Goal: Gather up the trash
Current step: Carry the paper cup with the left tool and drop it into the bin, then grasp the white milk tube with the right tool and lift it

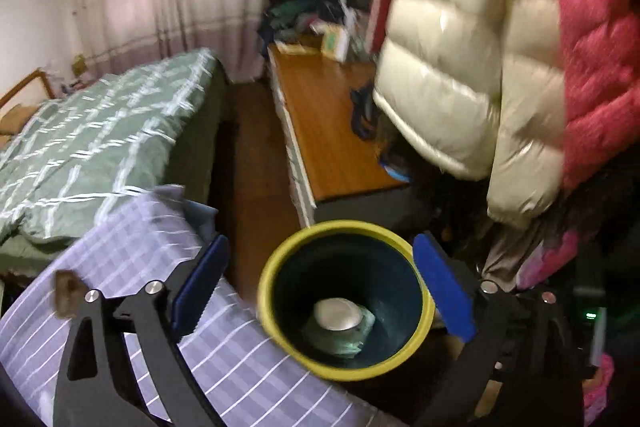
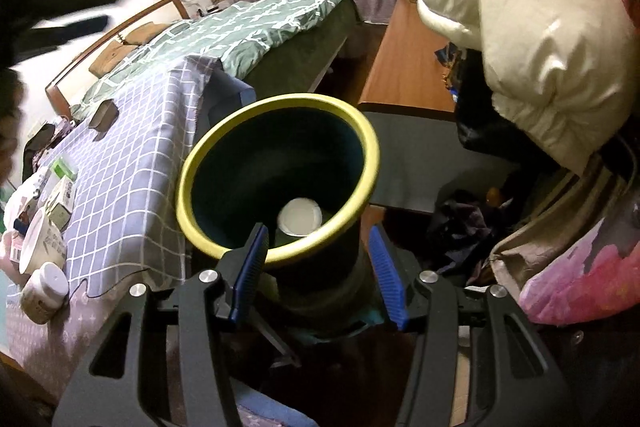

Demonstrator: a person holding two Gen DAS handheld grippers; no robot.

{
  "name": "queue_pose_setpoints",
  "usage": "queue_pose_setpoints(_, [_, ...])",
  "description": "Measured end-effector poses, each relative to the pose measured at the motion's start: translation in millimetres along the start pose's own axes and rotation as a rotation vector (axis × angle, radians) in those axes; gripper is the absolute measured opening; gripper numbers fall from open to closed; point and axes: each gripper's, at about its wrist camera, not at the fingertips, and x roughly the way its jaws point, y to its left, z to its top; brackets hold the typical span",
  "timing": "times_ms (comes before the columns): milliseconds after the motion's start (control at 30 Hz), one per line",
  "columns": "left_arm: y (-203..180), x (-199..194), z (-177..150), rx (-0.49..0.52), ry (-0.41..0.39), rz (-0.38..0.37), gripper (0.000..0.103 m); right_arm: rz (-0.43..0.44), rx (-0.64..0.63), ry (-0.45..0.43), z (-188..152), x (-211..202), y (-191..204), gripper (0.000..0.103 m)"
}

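a: start at the left. what's on that side?

b: in the right wrist view, a table under a purple checked tablecloth. at its left end sit a white pill bottle, a white bowl tipped on its side and some small boxes. behind it is a bed with a green patterned quilt.

a: and the bin?

b: just beside the table's right edge. it's a dark trash bin with a yellow rim, open-topped. at the bottom lies a white round cup-like container on something pale green; i can't tell what that is.

a: the left gripper?

b: the left gripper has its blue pads spread wide, one over the tablecloth, the other past the bin's right side, with the trash bin seen between them. nothing is pinched. the white container shows down inside the bin.

a: the right gripper?

b: the right gripper has its fingers about half apart. the left pad overlaps the near rim of the bin and the right pad sits outside the wall. whether either one presses on the bin, i can't tell.

a: further right?

b: a wooden desk runs away along the wall, cluttered at its far end. at the right hang a cream puffer jacket and a pink quilted jacket.
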Motion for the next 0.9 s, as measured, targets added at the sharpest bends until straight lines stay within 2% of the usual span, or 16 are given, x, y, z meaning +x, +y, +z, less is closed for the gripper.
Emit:
queue_pose_setpoints(67, [16.6,-32.6,-8.4,-0.027,-0.042,0.028,0.094,0.011,-0.012,0.000,1.4,0.2,8.3,0.051])
queue_pose_setpoints(233, [77.4,-123.1,-52.9,-0.131,-0.140,0.172,0.098,0.059,-0.082,0.004,10.5,4.4,49.6,0.051])
queue_pose_setpoints(333, [121.5,-182.7,-97.5,-0.210,-0.201,0.323,0.098,0.088,-0.148,0.006,18.4,8.2,84.9,0.051])
queue_pose_setpoints(533, [192.9,-268.9,-190.6,-0.350,-0.303,0.620,0.098,0.158,-0.280,0.002,34.7,14.2,164.4,0.051])
queue_pose_setpoints(667, [238.3,-291.3,-244.1,-0.415,-0.329,0.789,0.098,0.224,-0.343,-0.008,45.6,13.2,220.2,0.051])
queue_pose_setpoints(767, [269.9,-289.0,-276.4,-0.482,-0.318,0.863,0.098,0.279,-0.385,-0.017,50.2,9.5,260.6,0.051])
queue_pose_setpoints(900, [295.8,-277.0,-305.6,-0.539,-0.300,0.892,0.098,0.365,-0.429,0.008,52.2,11.4,312.0,0.051])
